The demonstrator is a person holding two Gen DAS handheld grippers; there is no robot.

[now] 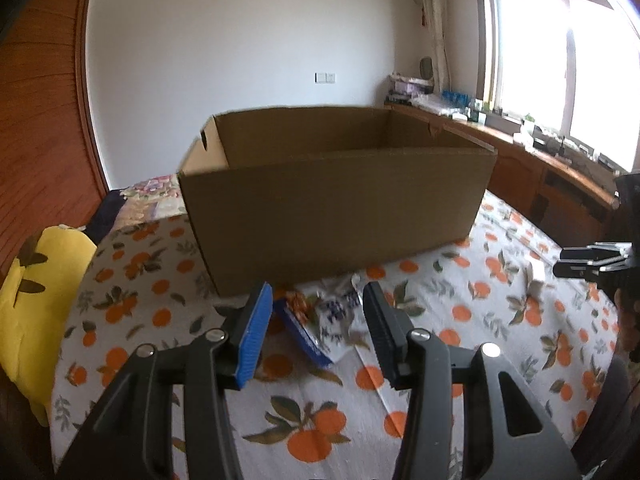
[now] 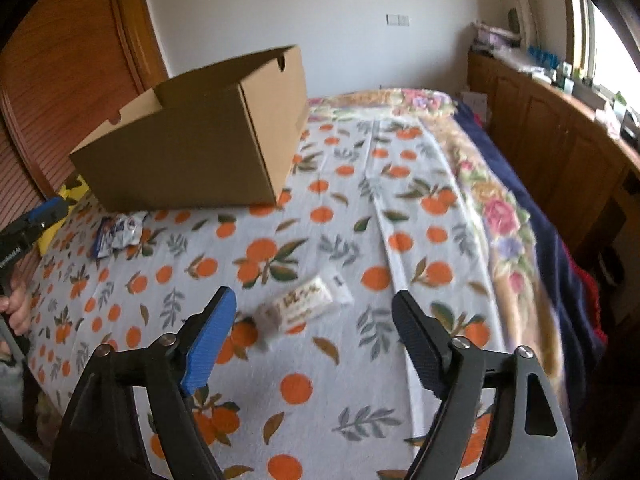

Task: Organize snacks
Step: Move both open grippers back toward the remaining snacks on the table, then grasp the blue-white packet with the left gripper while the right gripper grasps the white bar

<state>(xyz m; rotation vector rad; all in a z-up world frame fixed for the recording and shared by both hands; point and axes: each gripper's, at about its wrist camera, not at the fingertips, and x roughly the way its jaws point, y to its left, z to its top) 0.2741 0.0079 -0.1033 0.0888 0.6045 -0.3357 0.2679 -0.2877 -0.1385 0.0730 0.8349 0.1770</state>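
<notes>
Left wrist view shows the left hand-held gripper (image 1: 318, 320) spread above a blue-and-white snack packet (image 1: 316, 322) lying on the orange-print bed cover (image 1: 312, 420), just before the open cardboard box (image 1: 332, 208) at 12 o'clock. Right wrist view has the right hand-held gripper (image 2: 314, 322) spread wide, with a white snack bar (image 2: 300, 304) lying on the cover between its fingers, untouched; the box stands at 10 o'clock.

An orange-print cloth (image 2: 360, 240) covers the bed, with a yellow cushion (image 1: 36, 304) and wooden cabinets (image 2: 560, 140) nearby
</notes>
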